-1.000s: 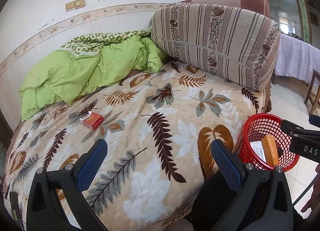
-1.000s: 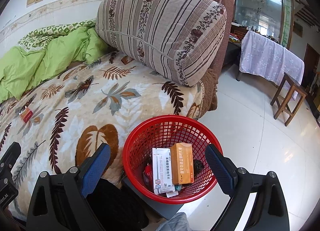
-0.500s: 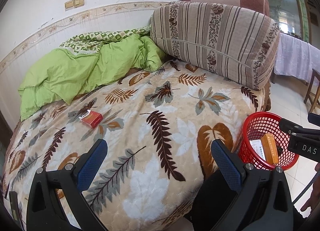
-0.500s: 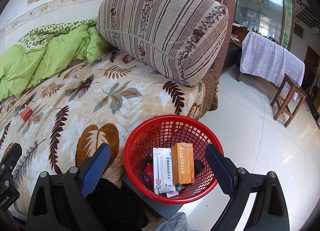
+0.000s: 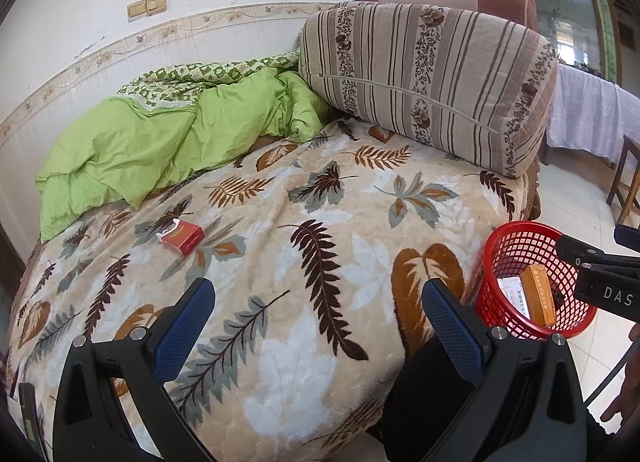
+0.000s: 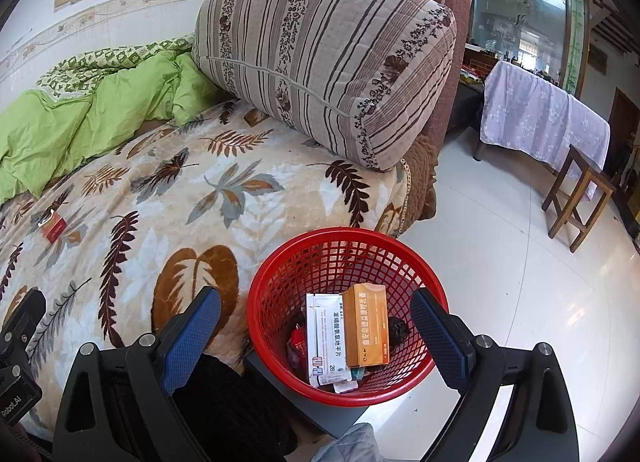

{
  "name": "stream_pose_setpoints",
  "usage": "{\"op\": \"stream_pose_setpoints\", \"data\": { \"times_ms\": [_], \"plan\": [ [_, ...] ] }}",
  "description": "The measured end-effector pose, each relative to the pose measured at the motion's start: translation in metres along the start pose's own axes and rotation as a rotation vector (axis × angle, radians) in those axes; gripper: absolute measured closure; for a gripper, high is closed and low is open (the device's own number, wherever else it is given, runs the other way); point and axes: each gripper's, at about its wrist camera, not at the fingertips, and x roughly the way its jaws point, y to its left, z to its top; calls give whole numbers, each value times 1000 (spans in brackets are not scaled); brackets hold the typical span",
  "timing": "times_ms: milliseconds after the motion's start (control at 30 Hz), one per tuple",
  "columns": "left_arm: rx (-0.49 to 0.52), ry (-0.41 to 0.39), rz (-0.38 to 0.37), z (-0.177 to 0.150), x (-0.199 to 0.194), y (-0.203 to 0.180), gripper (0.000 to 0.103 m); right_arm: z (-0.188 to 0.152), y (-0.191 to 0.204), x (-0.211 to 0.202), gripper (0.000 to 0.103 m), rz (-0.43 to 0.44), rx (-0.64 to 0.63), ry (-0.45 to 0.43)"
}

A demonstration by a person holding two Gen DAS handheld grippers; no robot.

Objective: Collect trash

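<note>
A small red box (image 5: 181, 236) lies on the leaf-patterned blanket (image 5: 320, 262), also visible far left in the right wrist view as the red box (image 6: 53, 227). My left gripper (image 5: 316, 314) is open over the blanket's near part, well short of the box, holding nothing. A red mesh basket (image 6: 340, 238) stands beside the bed, with an orange box (image 6: 366, 324), a white box (image 6: 324, 336) and small scraps inside. My right gripper (image 6: 316, 322) hangs open above the basket, empty. The same basket (image 5: 520, 238) shows at right in the left wrist view.
A striped bolster cushion (image 5: 424, 78) and a green quilt (image 5: 168, 138) lie at the back of the bed against the wall. A wooden stool (image 6: 576, 198) and a table under a lilac cloth (image 6: 540, 114) stand on the tiled floor to the right.
Both views have shifted slightly; the left gripper has risen or drawn back a little, with the red box now a bit higher in view. Both grippers stay open and empty.
</note>
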Motion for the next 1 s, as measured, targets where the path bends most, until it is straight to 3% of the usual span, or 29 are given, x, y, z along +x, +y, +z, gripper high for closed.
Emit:
{"op": "stream_pose_setpoints", "data": {
  "times_ms": [1000],
  "plan": [
    [-4,1,-3,1,-1,-2,0,-1,0,-2,6,0,2,3]
  ]
}}
